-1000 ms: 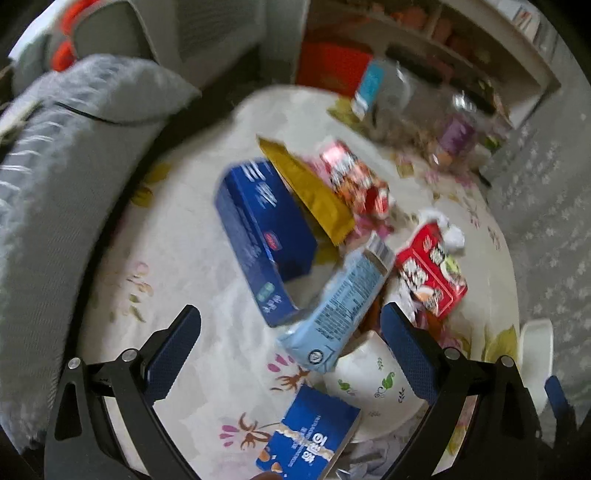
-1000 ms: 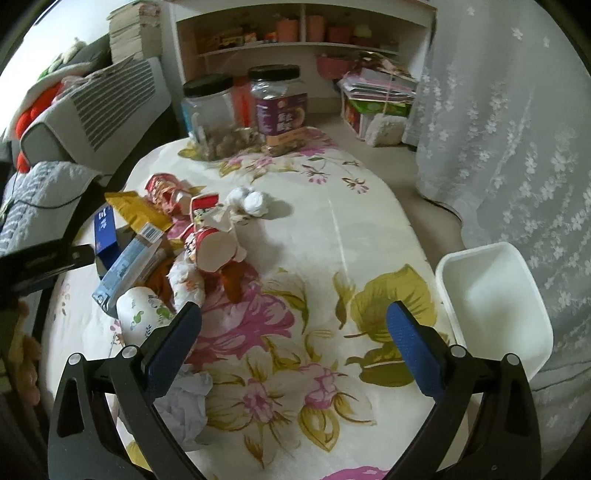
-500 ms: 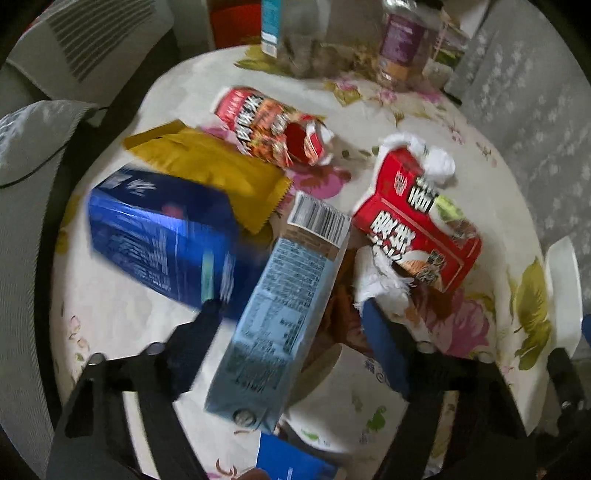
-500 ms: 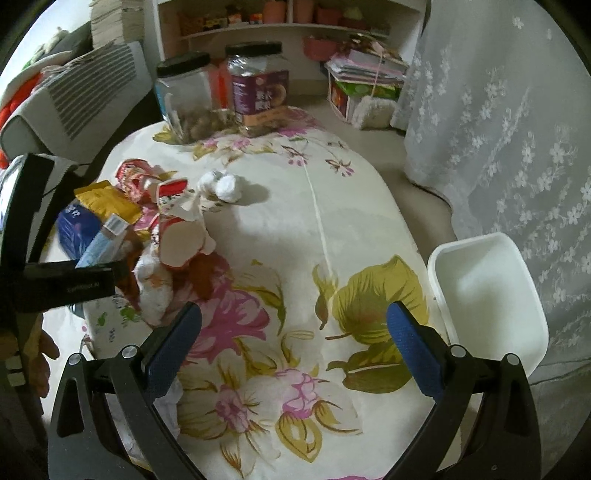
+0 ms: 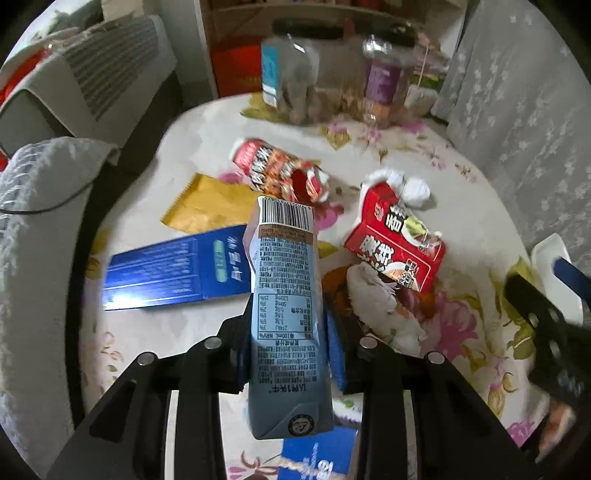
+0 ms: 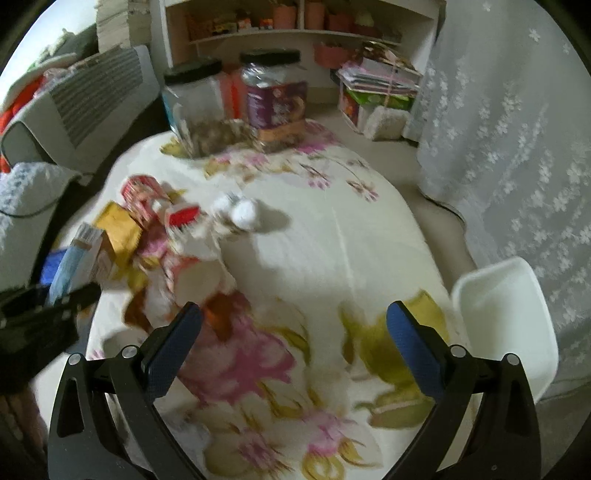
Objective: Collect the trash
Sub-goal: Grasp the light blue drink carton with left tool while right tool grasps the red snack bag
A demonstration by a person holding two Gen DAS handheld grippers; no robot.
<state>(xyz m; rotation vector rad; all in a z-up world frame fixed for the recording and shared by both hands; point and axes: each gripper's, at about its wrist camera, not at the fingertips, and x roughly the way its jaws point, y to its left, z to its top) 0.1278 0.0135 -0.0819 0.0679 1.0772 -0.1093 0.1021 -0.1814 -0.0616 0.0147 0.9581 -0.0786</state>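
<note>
My left gripper (image 5: 288, 343) is shut on a light blue drink carton (image 5: 284, 295) and holds it above the floral table. Around it lie a dark blue box (image 5: 173, 273), a yellow wrapper (image 5: 210, 203), a red snack wrapper (image 5: 277, 170), a red noodle pack (image 5: 395, 247) and crumpled white tissue (image 5: 413, 188). My right gripper (image 6: 291, 328) is open and empty over the tablecloth, to the right of the trash pile (image 6: 147, 229). The held carton (image 6: 77, 258) and the left gripper show at the left edge of the right wrist view. A white bin (image 6: 509, 317) stands at the table's right edge.
Two large jars (image 6: 273, 99) stand at the table's far edge. A chair with a grey cushion (image 5: 33, 221) is at the left. A lace curtain (image 6: 509, 129) hangs at the right. Shelves (image 6: 295, 22) are behind. A blue packet (image 5: 317, 458) lies under my left gripper.
My left gripper closed on the light blue carton and lifted it off the pile. The right gripper shifted slightly forward and stayed open.
</note>
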